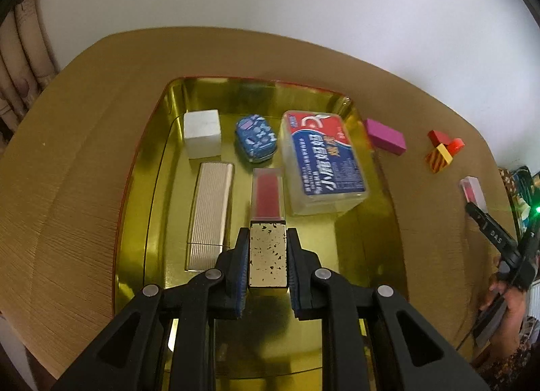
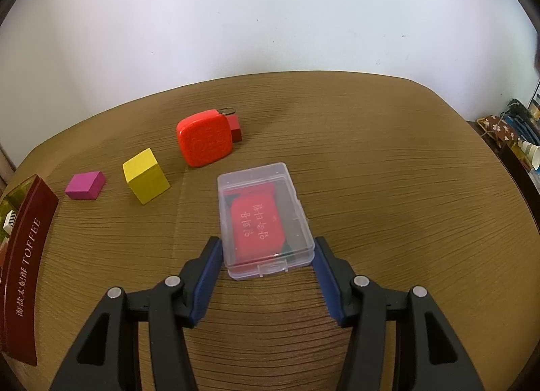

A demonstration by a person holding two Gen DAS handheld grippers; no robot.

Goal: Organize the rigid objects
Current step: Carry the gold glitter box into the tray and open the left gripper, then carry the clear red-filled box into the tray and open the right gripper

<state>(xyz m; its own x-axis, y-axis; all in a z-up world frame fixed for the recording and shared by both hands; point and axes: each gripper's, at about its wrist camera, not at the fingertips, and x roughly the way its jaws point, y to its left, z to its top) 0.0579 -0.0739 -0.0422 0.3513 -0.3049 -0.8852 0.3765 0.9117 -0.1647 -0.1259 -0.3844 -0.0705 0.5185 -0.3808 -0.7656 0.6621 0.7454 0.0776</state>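
Note:
My left gripper (image 1: 268,232) is shut on a lipstick-like tube (image 1: 267,195) with a speckled gold base and a clear cap over red. It hangs low over the gold tray (image 1: 357,242), between a ribbed silver case (image 1: 209,215) and a blue-and-red labelled plastic box (image 1: 324,161). My right gripper (image 2: 267,242) has its blue pads against both long sides of a clear plastic box (image 2: 263,219) with a red card inside, on the brown table. In the left wrist view that clear box (image 1: 472,188) shows at the far right.
A white cube (image 1: 201,133) and a blue tin (image 1: 256,137) also lie in the tray. On the table are a magenta block (image 2: 86,185), a yellow cube (image 2: 145,175), a red rounded case (image 2: 206,141) and a small dark red block (image 2: 236,129). The tray's dark red wall (image 2: 27,256) stands at left.

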